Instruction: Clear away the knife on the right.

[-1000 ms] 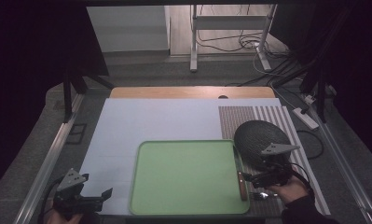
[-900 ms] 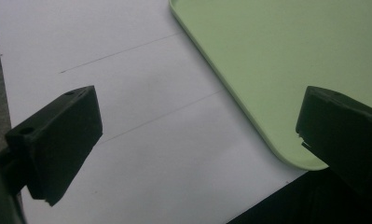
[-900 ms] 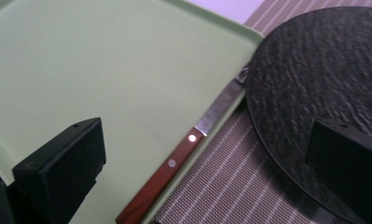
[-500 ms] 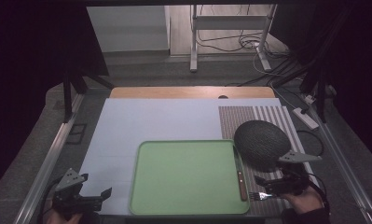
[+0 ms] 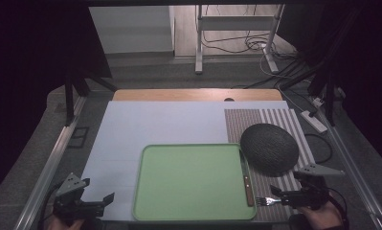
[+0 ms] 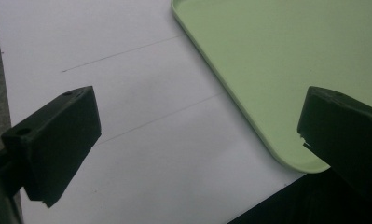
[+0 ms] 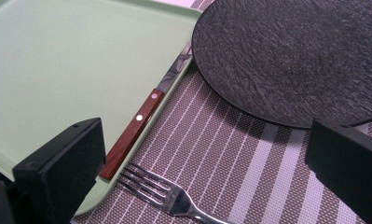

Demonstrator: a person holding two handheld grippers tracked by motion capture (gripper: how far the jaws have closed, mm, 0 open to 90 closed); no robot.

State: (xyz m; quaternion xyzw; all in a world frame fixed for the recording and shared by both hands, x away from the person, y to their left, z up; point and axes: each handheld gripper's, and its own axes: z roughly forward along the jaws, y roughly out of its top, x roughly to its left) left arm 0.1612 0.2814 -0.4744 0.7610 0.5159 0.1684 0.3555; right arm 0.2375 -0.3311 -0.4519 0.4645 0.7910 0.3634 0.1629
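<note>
Right gripper view is showing me the fork (image 7: 167,193) lying on the striped mat (image 7: 249,154), tines toward the tray (image 7: 58,70), handle running back under my right gripper (image 7: 207,158). Its jaws are standing wide apart, holding nothing. The fork's long axis is crossing the gap between them, so I'm judging a turn of the wrist is needed first. A knife (image 7: 141,116) is resting on the tray rim just beside the tines; the plate (image 7: 295,56) is crowding the far side. My left gripper (image 5: 85,203), also open, is idling well apart.
</note>
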